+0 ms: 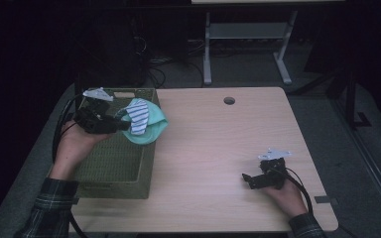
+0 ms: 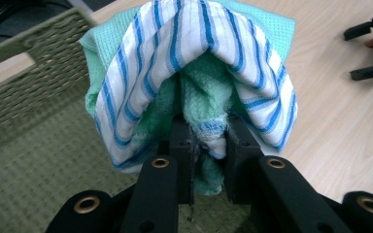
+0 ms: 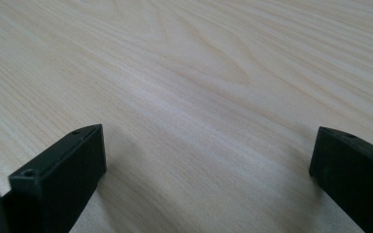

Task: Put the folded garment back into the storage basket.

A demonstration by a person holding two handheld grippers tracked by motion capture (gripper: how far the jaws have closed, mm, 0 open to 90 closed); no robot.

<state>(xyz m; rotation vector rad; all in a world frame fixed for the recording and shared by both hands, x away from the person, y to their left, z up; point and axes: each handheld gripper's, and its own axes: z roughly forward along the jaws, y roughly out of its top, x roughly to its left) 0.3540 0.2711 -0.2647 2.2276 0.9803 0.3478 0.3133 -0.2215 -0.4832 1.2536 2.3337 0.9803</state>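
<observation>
The left gripper (image 1: 125, 123) is raised off the table in the person's left hand (image 1: 75, 144), which cradles it from below with the palm up. Its body lies roughly level and its jaws point toward the right of the high view. In the left gripper view the jaws stand close together, clamped on what is between them. The left forearm comes in from the bottom left corner in a plaid sleeve.

The right gripper (image 1: 247, 179) sits low, jaws pointing left (seen from the high view), with the right hand (image 1: 286, 197) behind it. Its jaws stand wide apart in the right gripper view (image 3: 209, 160), with nothing between them.
</observation>
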